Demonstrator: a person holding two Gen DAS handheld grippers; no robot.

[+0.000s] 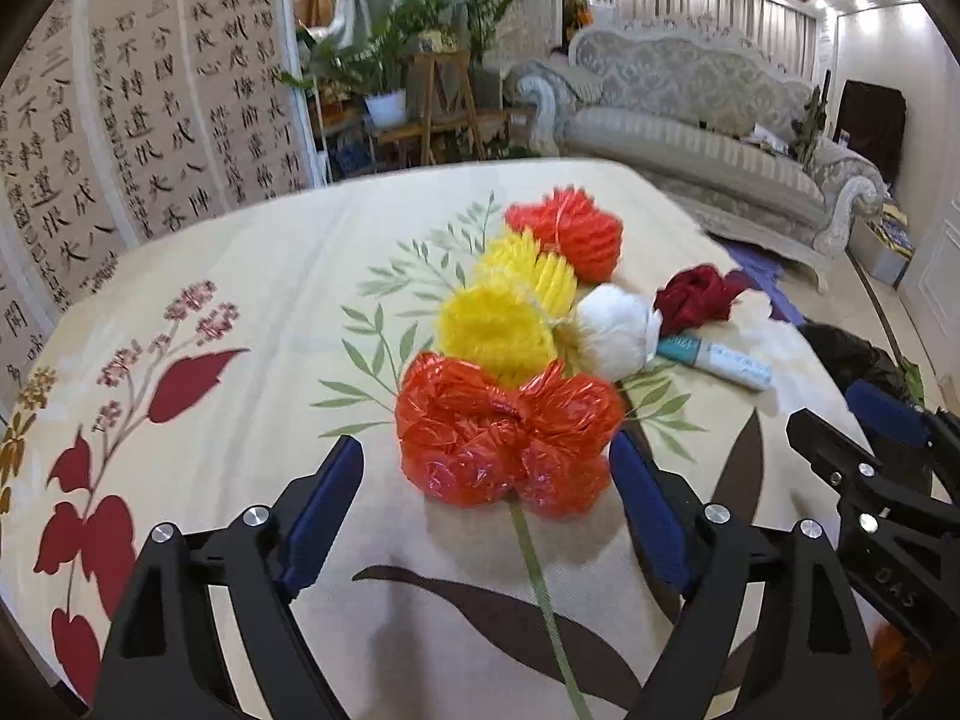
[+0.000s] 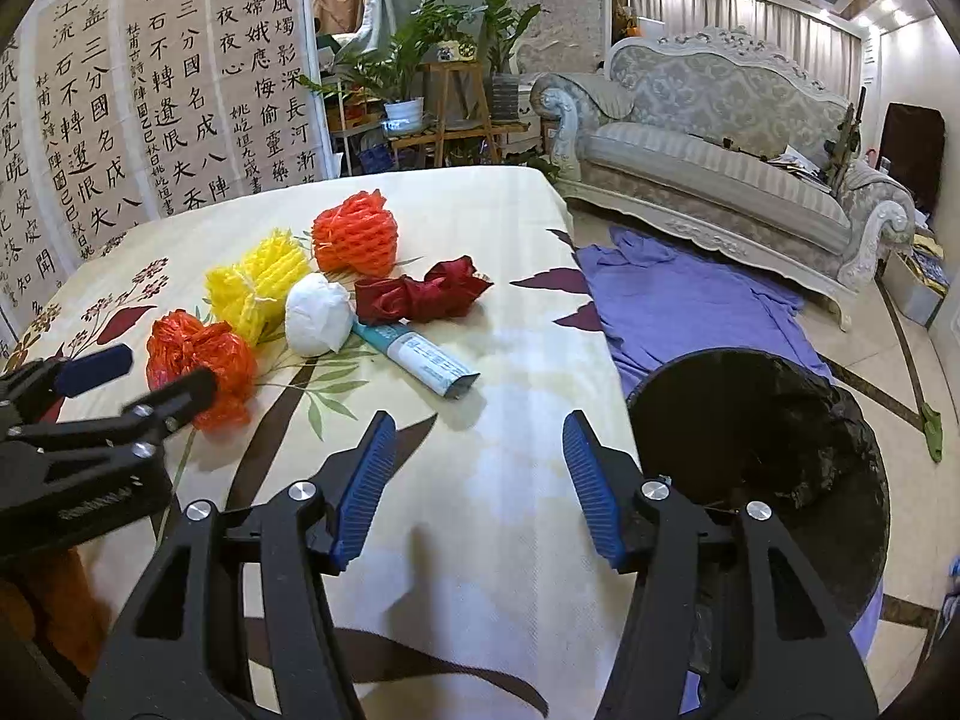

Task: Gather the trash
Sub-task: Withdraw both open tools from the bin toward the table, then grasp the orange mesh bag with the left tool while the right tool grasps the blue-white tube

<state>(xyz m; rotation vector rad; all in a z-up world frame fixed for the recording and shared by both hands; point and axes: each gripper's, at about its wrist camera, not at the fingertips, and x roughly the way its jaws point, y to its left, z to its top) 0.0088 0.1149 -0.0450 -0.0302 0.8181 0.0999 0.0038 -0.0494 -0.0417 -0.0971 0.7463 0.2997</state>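
Item: crumpled orange plastic bag [image 1: 510, 438], on tabletop [image 1: 288, 276], nearest of the trash row. Position: directly ahead of left gripper [image 1: 486, 510], between its spread, empty jaws. Right gripper [image 2: 480, 486]: released, empty, farther off, beside black-lined bin [image 2: 780, 420].

Brush-written Chinese columns cover the folding screen [image 2: 162, 84] at upper left, among them 功盖三分國 and 江流石不轉; the right gripper [image 1: 888, 591] at lower right bears embossed "DAS"
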